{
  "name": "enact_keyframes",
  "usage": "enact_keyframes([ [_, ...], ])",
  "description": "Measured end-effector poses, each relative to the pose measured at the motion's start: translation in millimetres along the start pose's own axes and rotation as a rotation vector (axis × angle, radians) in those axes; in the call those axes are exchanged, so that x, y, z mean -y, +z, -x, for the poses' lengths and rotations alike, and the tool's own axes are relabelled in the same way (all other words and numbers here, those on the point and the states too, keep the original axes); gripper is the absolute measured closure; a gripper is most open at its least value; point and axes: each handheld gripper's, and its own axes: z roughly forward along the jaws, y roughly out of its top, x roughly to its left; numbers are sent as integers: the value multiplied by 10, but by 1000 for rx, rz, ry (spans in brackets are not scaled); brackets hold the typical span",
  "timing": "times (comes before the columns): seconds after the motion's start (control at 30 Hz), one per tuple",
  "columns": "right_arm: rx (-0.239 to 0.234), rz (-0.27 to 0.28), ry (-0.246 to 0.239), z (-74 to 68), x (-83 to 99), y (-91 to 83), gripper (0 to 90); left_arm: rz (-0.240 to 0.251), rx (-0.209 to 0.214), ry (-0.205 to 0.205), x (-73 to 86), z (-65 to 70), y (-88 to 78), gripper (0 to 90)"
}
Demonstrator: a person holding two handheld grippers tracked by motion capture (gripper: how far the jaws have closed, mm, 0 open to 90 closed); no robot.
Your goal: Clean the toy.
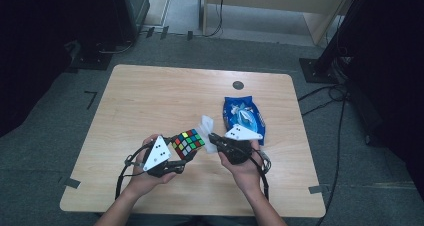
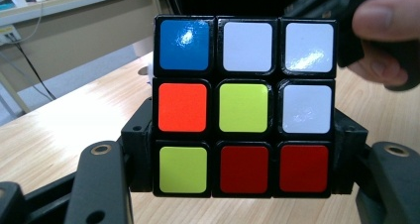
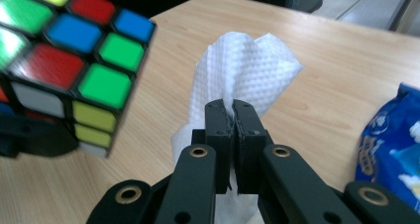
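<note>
**Cube braced for a wipe**

The wooden table (image 1: 150,101), pale and smooth, bears a glossy blue snack bag (image 1: 243,117) off to the right. Above its near edge the left gripper (image 1: 176,158) clamps the hard, glossy puzzle cube (image 2: 242,107) by opposite sides, likely steadying it, while the right gripper (image 3: 234,116), jaws pinched tight, holds a soft dimpled paper towel (image 3: 247,70) just beside it

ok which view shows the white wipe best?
The right gripper view: the white wipe sits close and sharp, pinched between the right gripper's shut jaws, its dimpled texture clear. The high view shows it as a small white scrap beside the Rubik's cube. In the left gripper view I cannot make it out for certain.
</note>
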Motion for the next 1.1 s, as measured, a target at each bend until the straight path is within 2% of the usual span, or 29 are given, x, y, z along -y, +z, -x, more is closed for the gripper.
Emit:
enact_keyframes([
  [0.13,-5,-22,22,42,43,52,853,-4,-10,-6,9,-29,-10,340],
  [0.23,-25,-20,52,64,39,62,733,-9,-15,-12,21,-46,-9,340],
  [0.37,-30,29,110,57,-23,6,562,-16,-21,-18,42,-64,-1,340],
  [0.43,-54,43,145,39,-69,-35,530,-22,-24,-19,50,-70,4,340],
  [0.67,-134,89,196,-106,-192,-141,426,-29,-26,-14,63,-58,25,340],
  [0.77,-184,73,203,-201,-236,-143,370,-28,-25,-17,69,-38,39,339],
  [0.87,-220,51,215,-280,-252,-111,311,-38,-27,-10,79,-14,61,339],
  [0.9,-218,40,224,-295,-248,-94,294,-37,-23,-8,80,-3,66,340],
  [1.0,-204,2,262,-300,-218,-31,255,-42,-27,15,69,36,78,339],
  [1.1,-240,-12,319,-266,-183,18,271,-40,-31,33,63,80,92,340],
])
